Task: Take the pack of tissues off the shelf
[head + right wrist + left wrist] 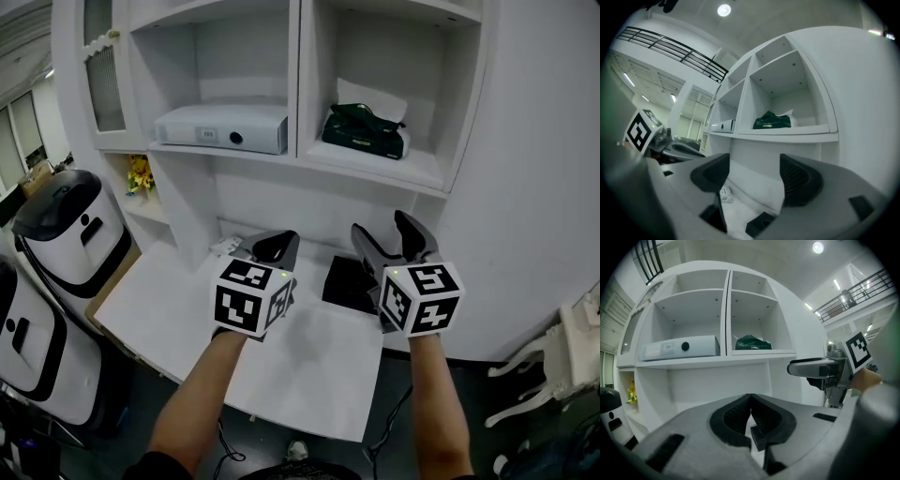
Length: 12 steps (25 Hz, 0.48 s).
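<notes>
The pack of tissues (366,131) is dark green with a white sheet sticking up behind it. It lies in the right-hand cubby of the white shelf (300,161), above and beyond both grippers. The left gripper view shows the pack (753,342) to the upper right and the right gripper view shows the pack (772,120) straight above its jaws. My left gripper (275,247) hovers over the desk with its jaws shut and empty (750,400). My right gripper (385,232) is beside it, open with nothing between its fingers (754,172).
A white box-like device (221,127) fills the left cubby. On the white desk (309,366) lie a black pad (347,281) and a small white packet (225,246). White and black bins (66,234) stand at the left, yellow flowers (141,173) on a side shelf.
</notes>
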Motion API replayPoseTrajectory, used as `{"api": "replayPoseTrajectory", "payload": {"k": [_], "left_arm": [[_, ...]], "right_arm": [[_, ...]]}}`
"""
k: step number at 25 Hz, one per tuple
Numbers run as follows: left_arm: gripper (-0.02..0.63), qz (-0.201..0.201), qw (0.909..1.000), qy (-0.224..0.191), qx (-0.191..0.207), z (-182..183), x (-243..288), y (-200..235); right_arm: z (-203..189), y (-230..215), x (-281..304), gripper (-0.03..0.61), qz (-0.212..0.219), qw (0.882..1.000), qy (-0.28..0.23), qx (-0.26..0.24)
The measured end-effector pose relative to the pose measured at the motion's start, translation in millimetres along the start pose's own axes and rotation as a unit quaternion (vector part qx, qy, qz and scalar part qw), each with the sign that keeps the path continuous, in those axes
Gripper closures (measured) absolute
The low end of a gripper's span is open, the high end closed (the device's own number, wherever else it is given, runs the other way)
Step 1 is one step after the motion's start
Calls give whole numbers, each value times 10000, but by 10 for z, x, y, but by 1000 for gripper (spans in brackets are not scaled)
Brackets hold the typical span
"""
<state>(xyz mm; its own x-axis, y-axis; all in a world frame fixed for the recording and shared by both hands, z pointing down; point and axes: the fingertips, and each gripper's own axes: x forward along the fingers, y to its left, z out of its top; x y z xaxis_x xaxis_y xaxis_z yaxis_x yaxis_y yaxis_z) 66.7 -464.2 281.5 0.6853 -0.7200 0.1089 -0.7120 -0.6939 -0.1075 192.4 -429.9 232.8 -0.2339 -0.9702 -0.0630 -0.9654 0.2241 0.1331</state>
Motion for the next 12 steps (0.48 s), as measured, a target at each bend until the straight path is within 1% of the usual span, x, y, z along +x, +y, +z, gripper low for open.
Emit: {"api": "replayPoseTrajectory", "payload": {"k": [5,12], "left_arm": [[609,-91,9999,25,40,61,273,-19],[609,-280,9996,0,70,102,431,-99]], "right_arm": [[-38,-179,118,259,-25,10000,18,37],[-68,-281,123,259,-133,9998,116,-9]]}}
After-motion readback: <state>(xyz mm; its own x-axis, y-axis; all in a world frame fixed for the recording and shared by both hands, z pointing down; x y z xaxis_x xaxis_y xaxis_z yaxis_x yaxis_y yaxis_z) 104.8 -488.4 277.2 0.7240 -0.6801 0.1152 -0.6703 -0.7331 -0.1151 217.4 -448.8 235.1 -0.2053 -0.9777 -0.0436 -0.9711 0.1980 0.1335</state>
